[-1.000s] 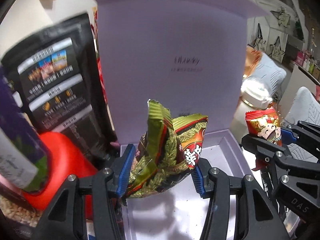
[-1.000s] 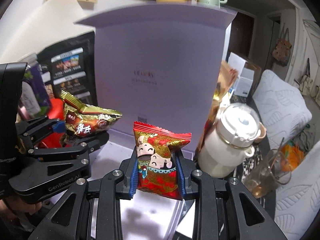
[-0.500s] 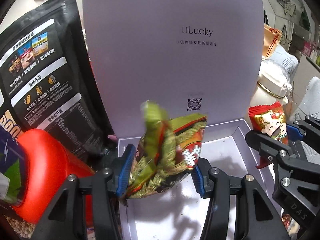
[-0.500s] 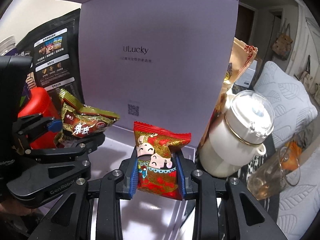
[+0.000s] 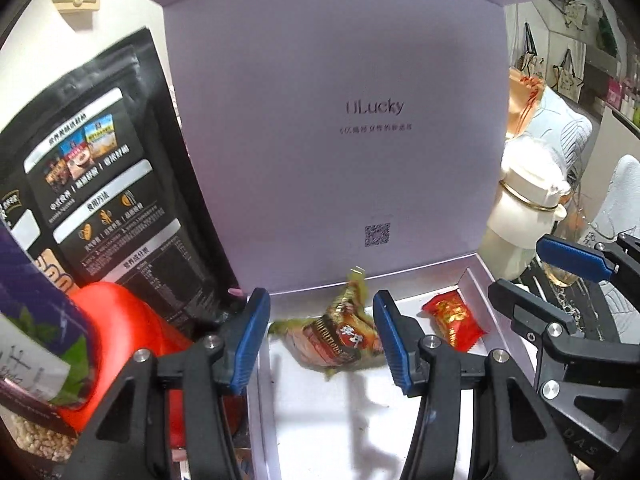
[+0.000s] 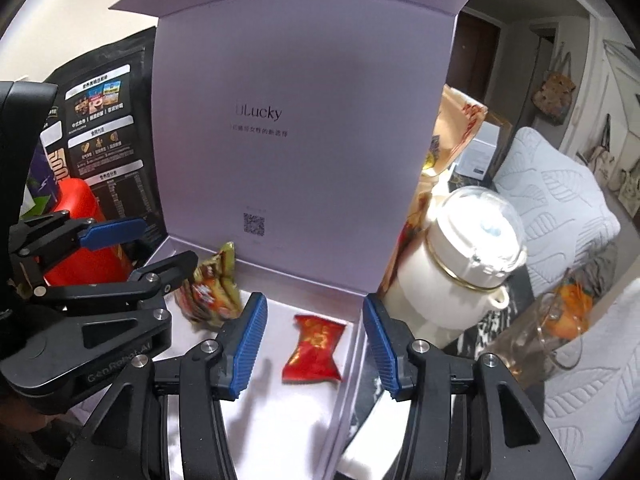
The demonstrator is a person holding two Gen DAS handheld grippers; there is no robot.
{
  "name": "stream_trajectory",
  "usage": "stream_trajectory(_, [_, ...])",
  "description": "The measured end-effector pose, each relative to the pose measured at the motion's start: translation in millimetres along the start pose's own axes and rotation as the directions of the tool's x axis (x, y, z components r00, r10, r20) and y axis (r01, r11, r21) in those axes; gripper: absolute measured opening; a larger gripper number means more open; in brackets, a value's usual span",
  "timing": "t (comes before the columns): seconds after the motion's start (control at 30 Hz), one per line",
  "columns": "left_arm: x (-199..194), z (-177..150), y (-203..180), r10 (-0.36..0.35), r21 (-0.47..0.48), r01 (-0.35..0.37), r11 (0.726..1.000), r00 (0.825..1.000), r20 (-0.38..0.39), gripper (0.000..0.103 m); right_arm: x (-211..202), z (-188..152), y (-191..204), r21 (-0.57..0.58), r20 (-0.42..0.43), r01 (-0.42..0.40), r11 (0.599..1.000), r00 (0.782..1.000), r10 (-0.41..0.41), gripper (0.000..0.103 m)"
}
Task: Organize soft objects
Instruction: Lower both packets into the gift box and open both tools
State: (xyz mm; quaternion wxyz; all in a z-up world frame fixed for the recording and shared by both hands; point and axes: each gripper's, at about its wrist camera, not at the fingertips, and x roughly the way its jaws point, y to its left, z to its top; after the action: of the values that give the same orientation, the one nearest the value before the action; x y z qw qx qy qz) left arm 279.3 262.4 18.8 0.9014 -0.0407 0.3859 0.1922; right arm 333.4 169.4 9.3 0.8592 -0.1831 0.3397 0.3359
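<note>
A crumpled green-and-gold snack packet [image 5: 340,338] and a shiny red packet [image 6: 314,344] lie apart in the lilac box [image 6: 348,356], red one right. The left gripper [image 5: 322,336] stands parted and empty; the right gripper [image 6: 316,346] is opening, pads clear of the red packet.

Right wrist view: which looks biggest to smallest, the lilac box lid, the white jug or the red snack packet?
1. lilac box lid
2. white jug
3. red snack packet
</note>
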Motion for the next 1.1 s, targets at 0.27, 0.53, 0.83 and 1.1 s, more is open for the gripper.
stream_trajectory(0.27, [-33.9, 4.7, -2.1, -0.02, -0.001, 0.02, 1.0, 0.998, 0.058, 0.053, -31.6, 3.3, -7.8, 0.017, 0.042, 0.013, 1.0, 0.999, -0.013, 0.05])
stream_trajectory(0.53, [-84.9, 11.9, -6.6, -0.024, 0.004, 0.023, 1.0, 0.99, 0.142, 0.053, -81.3, 6.7, -12.6, 0.031, 0.113, 0.035, 0.999, 0.993, -0.039, 0.05])
stream_trajectory(0.83, [-134.3, 5.6, -14.7, -0.036, 0.02, 0.033, 0.999, 0.975, 0.219, 0.053, -141.6, 4.4, -9.7, 0.037, 0.201, 0.053, 0.998, 0.978, -0.059, 0.05])
stream_trajectory(1.1, [-185.1, -10.7, -13.8, -0.061, 0.033, 0.054, 0.998, 0.96, 0.274, 0.054, -194.5, -12.2, -7.4, 0.05, 0.271, 0.073, 0.996, 0.959, -0.084, 0.061])
